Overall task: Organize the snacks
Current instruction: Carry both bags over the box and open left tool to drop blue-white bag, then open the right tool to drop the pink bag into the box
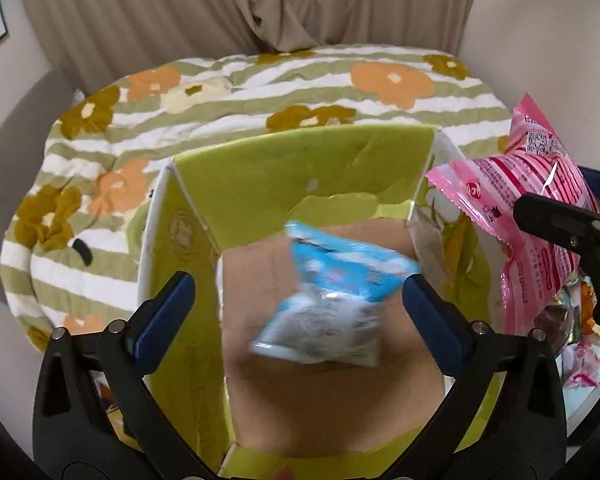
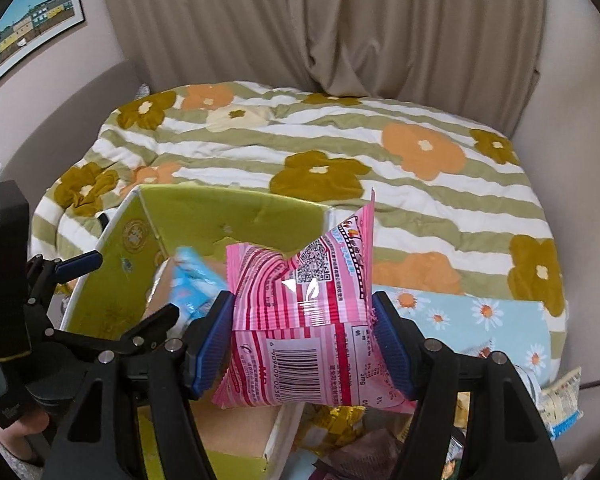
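An open cardboard box (image 1: 300,160) with green flaps and a brown floor lies on the bed. A blue and white snack packet (image 1: 332,300), blurred, hangs loose over the box floor. My left gripper (image 1: 298,284) is open around it, and neither blue pad presses on it. In the right wrist view the same box (image 2: 220,216) is at the left, the blue packet (image 2: 192,284) is inside it, and the left gripper (image 2: 120,292) is above it. My right gripper (image 2: 302,308) is shut on a pink striped snack packet (image 2: 296,364), held at the box's right edge; the pink packet (image 1: 540,208) also shows in the left wrist view.
A flowered, green-striped quilt (image 2: 380,140) covers the bed behind the box. A light blue daisy cloth (image 2: 480,312) and several loose snack packets (image 2: 340,432) lie right of the box. Beige curtains hang at the back.
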A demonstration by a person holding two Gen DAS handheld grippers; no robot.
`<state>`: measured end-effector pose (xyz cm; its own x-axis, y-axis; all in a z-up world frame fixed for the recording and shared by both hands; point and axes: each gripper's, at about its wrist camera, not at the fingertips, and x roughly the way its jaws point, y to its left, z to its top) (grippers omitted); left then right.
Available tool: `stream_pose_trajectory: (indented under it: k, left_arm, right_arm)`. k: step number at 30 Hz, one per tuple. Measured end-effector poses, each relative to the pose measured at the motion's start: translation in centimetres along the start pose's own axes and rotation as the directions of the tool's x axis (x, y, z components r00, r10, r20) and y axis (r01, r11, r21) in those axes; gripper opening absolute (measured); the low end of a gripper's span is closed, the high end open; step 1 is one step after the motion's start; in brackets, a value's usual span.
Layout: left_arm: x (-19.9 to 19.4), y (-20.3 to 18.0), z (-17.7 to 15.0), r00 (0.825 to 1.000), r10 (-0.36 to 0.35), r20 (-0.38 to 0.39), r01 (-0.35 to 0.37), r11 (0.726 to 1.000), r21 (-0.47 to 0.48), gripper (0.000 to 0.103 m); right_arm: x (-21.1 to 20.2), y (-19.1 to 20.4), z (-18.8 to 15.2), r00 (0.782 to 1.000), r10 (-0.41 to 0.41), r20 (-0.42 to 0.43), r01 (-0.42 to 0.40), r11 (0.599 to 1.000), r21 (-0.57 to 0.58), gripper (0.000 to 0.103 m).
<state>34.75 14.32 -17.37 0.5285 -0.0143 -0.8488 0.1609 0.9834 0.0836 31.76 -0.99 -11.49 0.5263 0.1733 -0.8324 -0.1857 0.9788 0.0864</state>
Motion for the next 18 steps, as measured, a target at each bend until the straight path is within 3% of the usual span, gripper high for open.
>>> stream_pose_trajectory:
  k: [18]
  left_arm:
    - [-2.2, 2.9, -1.9, 0.999, 0.04, -0.023, -0.043, 0.993, -0.113, 0.103]
  right_arm:
    - [3.8, 3.1, 3.5, 0.989, 0.135, -0.052, -0.14, 0.986, -0.094, 0.066]
